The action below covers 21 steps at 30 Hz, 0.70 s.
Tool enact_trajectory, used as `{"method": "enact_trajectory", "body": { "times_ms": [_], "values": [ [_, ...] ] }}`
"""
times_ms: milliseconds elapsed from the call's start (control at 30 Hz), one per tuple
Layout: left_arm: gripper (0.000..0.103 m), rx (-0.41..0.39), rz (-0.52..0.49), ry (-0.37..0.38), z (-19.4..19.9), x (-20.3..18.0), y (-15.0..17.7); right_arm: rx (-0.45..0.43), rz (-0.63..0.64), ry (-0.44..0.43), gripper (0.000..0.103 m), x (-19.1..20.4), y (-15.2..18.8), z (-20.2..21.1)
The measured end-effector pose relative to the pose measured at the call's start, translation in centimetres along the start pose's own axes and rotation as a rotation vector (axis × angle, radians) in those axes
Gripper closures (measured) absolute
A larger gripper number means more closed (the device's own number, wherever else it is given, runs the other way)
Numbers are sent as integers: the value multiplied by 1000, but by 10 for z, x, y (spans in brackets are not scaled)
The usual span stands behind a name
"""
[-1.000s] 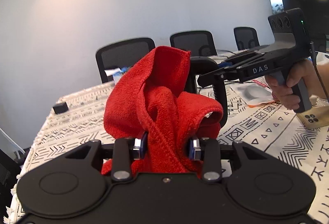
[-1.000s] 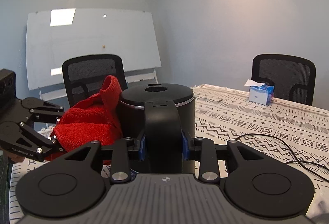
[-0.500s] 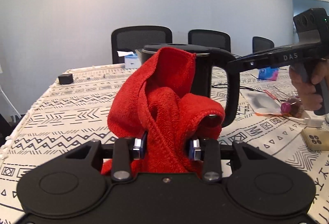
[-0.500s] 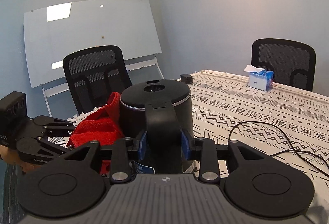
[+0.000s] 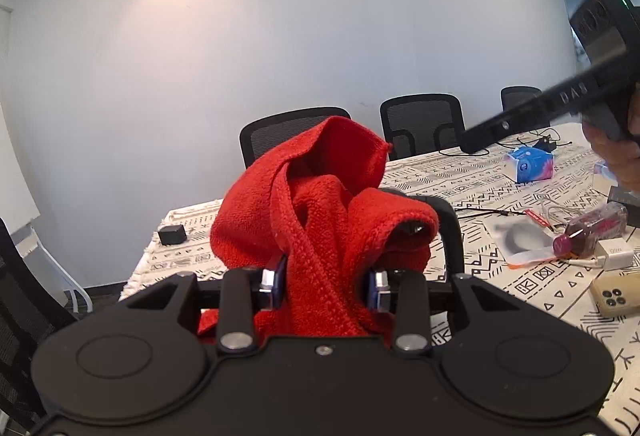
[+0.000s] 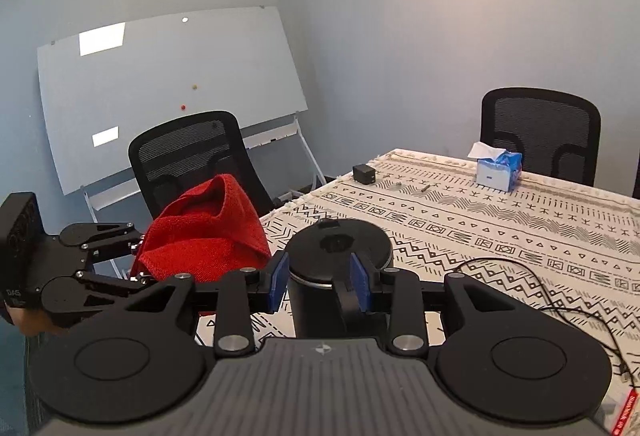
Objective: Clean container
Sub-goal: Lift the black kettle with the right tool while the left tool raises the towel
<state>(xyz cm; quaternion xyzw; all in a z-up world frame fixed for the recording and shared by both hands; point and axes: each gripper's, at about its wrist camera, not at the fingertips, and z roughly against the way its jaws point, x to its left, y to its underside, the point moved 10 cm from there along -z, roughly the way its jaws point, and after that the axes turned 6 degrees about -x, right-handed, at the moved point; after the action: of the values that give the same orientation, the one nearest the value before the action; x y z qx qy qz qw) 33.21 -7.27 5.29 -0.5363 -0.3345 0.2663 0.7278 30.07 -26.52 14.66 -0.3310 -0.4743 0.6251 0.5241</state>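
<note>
Left gripper (image 5: 326,282) w/ jaws clamped on bunched red terry cloth (image 5: 320,203); cloth piled up above the blue pads, hiding most of what lies behind. Seen from right wrist cam, same gripper (image 6: 138,266) off to the left, cloth (image 6: 204,232) held just beside the container, up off the patterned table (image 6: 500,236); contact w/ container can't be told.

Right gripper (image 6: 319,282) w/ jaws spread wide, blue pads either side of the black cylindrical kettle-type container (image 6: 340,252) w/ round lid. Right pad (image 6: 359,282) close against the curved black handle, left pad (image 6: 278,282) apart from the body; no grip on it. Container upright on the table, near the edge facing the black mesh office chair (image 6: 192,159). In left cam only the handle loop (image 5: 450,232) shows past the cloth.

Elsewhere on table: blue tissue box (image 6: 496,165) far side, small black adapter block (image 6: 364,173), black cable (image 6: 532,288) to the right. Left cam also: second blue tissue pack (image 5: 530,163), phone in beige case (image 5: 616,298), white charger (image 5: 616,254).
</note>
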Motion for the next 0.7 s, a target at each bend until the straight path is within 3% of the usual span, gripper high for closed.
{"method": "enact_trajectory", "body": {
  "times_ms": [167,433,533,567,600,700],
  "values": [
    [63,-12,27,-39,7,14,-43,-74,17,115,69,-17,-88,23],
    [63,-152,27,-115,28,44,-128,-269,-70,206,67,-70,-229,65],
    [62,-150,4,-102,28,47,-146,-254,-58,177,58,-88,-263,68],
    [62,-147,-5,-96,27,47,-149,-252,-25,191,53,-92,-271,68],
    [62,-144,-12,-89,26,48,-152,-249,9,204,41,-95,-279,68],
    [62,-141,-30,-73,21,55,-160,-288,-37,237,46,-112,-297,75]
  ]
}}
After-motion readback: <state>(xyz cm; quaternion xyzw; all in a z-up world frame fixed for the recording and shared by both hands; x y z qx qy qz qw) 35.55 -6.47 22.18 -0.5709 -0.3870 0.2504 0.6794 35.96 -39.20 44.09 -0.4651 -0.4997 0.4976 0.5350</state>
